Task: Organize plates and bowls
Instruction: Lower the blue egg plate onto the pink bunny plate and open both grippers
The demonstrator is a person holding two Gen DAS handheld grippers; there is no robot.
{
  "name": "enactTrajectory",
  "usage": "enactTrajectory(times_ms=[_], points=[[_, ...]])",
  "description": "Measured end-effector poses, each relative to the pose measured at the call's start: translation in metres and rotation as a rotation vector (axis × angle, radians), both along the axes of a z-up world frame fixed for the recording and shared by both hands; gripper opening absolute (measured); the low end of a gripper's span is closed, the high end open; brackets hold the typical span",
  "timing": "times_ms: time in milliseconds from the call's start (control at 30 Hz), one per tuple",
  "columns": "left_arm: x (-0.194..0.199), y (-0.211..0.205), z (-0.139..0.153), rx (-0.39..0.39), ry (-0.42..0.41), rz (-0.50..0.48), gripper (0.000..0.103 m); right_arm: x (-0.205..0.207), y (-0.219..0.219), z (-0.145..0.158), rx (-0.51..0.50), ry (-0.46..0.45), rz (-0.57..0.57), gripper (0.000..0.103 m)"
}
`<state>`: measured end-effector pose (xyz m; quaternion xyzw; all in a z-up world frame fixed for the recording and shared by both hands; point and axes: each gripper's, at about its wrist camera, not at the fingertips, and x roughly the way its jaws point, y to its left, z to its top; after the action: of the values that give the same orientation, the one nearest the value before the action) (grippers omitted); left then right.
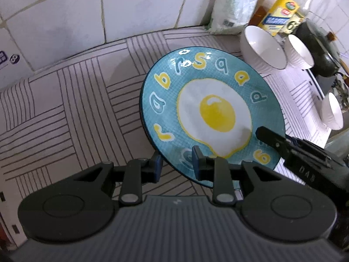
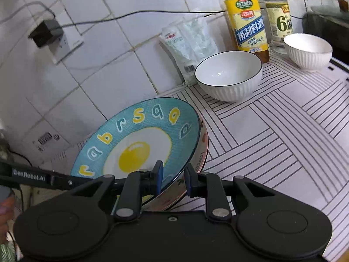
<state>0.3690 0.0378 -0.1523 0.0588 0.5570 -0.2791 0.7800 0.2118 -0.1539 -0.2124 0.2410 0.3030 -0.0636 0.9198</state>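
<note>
A teal plate with a fried-egg picture and letters [image 1: 213,111] is tilted over the striped counter mat; it also shows in the right wrist view [image 2: 139,139]. My left gripper [image 1: 177,166] has its fingers either side of the plate's near rim, with a gap showing. My right gripper [image 2: 173,180] straddles the plate's right rim, above a second pinkish plate [image 2: 204,150] lying under it. The right gripper's finger [image 1: 274,140] also shows in the left wrist view. A large white ribbed bowl [image 2: 229,76] and a smaller white bowl [image 2: 308,50] stand behind.
Two sauce bottles [image 2: 246,19] and a white bag [image 2: 189,43] stand against the tiled wall. A dark pot [image 1: 316,45] sits at the far right, with another white bowl [image 1: 331,111] near it. A wall socket with a plug [image 2: 48,35] is at the left.
</note>
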Motion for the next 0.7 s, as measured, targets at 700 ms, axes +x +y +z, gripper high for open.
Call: enactTrajectory(times_ms=[700], points=[[-0.022,-0.006,0.012,0.038,-0.021,0.011,0.029,0.018,0.017,0.015,-0.255,0.19,0.071,0.04]])
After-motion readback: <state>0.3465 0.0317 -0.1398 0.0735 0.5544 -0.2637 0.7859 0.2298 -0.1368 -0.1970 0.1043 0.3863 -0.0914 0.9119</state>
